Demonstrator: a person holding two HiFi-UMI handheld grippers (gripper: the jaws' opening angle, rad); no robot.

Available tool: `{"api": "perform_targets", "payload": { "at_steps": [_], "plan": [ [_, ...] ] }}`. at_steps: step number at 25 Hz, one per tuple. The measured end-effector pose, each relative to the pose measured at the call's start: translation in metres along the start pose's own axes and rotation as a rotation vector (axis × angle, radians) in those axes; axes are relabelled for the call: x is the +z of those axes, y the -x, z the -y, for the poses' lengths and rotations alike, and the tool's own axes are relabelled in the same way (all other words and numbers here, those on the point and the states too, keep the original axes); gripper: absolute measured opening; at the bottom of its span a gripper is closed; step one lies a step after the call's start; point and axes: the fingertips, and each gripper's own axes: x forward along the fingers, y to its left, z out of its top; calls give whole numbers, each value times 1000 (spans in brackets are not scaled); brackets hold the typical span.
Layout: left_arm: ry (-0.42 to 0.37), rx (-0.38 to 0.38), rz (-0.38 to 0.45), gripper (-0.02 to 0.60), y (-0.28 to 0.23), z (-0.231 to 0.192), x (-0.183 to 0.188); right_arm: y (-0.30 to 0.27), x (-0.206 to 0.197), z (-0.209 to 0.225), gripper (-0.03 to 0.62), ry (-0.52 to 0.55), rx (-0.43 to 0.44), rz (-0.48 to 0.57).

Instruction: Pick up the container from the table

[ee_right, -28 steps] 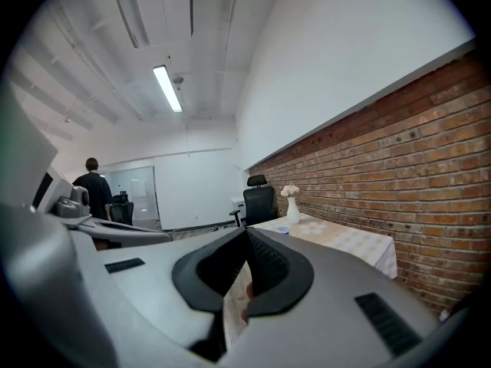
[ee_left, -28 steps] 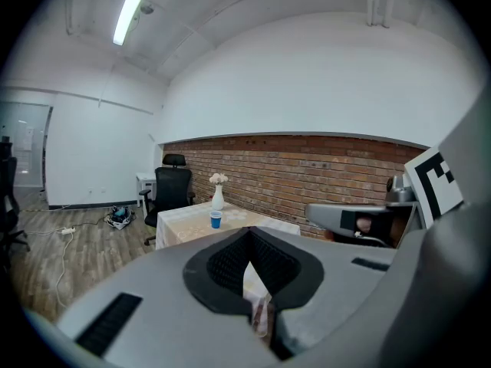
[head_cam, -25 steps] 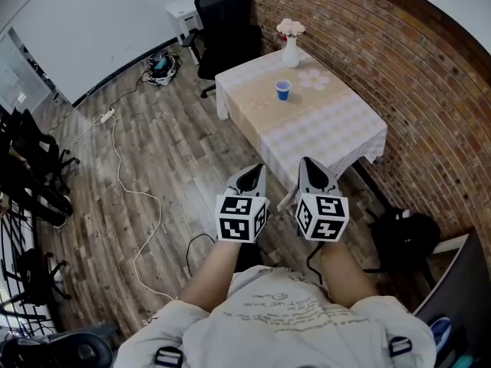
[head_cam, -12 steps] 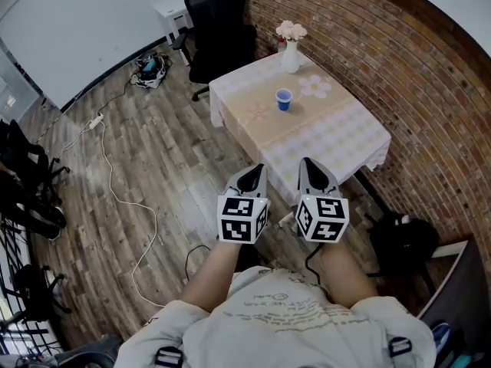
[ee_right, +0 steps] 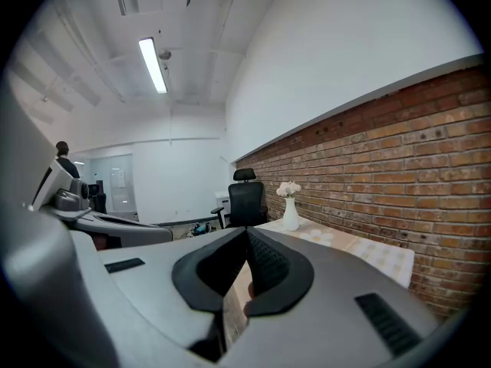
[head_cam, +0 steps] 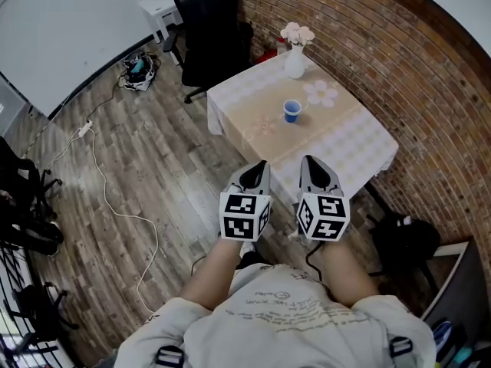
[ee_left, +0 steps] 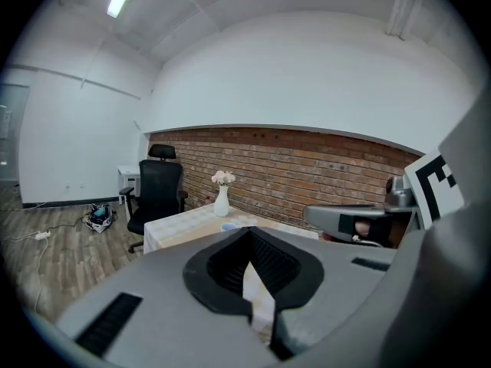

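Note:
The container is a small blue cup [head_cam: 291, 110] standing near the middle of a table [head_cam: 345, 140] covered with a pale checked cloth. Both grippers are held side by side in front of the table's near edge, short of the cup and pointing toward it. My left gripper [head_cam: 261, 167] has its jaws together with nothing between them. My right gripper [head_cam: 309, 162] is likewise shut and empty. In the left gripper view the cup [ee_left: 229, 226] peeks just above the closed jaws [ee_left: 247, 233]. In the right gripper view the jaws [ee_right: 247, 232] hide the cup.
A white vase of flowers [head_cam: 295, 58] stands at the table's far edge. A black office chair [head_cam: 211, 29] sits beyond the table's far left corner. A brick wall [head_cam: 406, 67] runs along the right. A black bag [head_cam: 403, 240] lies right of me; a white cable [head_cam: 115, 205] trails across the wooden floor.
Both grippers and I have moved toward the table, which now lies closer to the jaws in the head view. The jaws stayed shut.

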Motion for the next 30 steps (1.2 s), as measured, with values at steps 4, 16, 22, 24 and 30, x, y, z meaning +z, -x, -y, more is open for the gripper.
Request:
{"api": "perform_targets", "payload": {
  "at_steps": [4,16,22,24,30],
  "plan": [
    [-1,-28,-7,3,-18,-27,9,-29,4,-6,2,-5,-30,-7],
    [-2,-123,-30,3,-48,-73,22,-75,11,-15,2,-12,-137,-13],
    [10,-134,-59,2,-57,-76,11,-85,2,-6,2,-14,-155,-32],
    [7,-135,-61,3,-60,-78,12,-88,2,-6,2,-10,-156,-32],
    [-1,-119,-62,2,-79,-79,17,-104,-2,5,2,-9,-135,-38]
  ]
}}
